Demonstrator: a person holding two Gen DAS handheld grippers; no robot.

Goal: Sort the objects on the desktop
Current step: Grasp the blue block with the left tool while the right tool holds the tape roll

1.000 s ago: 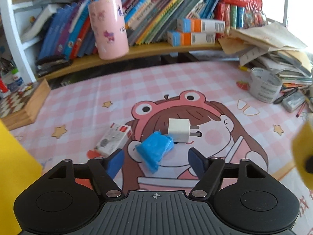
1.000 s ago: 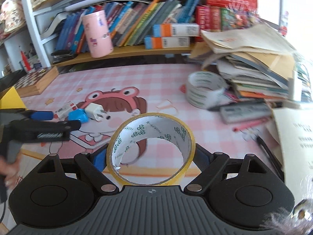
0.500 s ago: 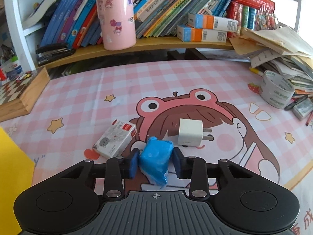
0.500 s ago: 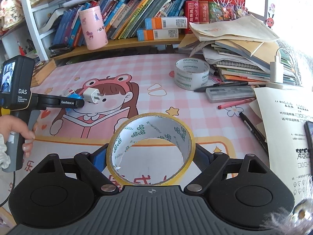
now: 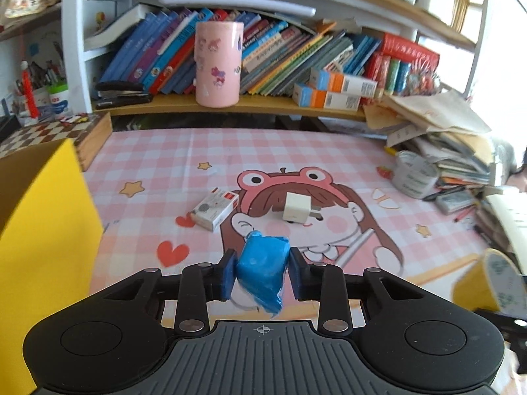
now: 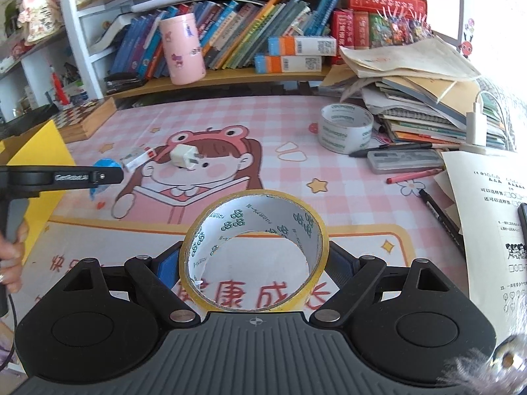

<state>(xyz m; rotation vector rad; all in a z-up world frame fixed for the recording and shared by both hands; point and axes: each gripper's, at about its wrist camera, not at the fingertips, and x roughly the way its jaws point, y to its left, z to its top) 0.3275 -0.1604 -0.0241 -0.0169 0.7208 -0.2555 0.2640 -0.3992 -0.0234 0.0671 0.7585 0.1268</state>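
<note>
Sorting partly underway: left gripper (image 5: 262, 271) clamped on blue packet (image 5: 262, 267), lower centre of frame, lifted off worktop (image 5: 263, 151). Right gripper (image 6: 253, 263) clamped on yellow tape roll (image 6: 253, 250), lower centre. Still loose mid-frame: white charger (image 5: 296, 208), small box (image 5: 215, 209), grey tape roll (image 6: 346, 128). Yellow bin (image 5: 42, 217) at left looks like the drop spot.

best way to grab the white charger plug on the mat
Grip the white charger plug across its flat cube body, coming down from above, fingers on the two faces that run alongside the prongs. The prongs stick out level on its right side, so keep off that end.
</note>
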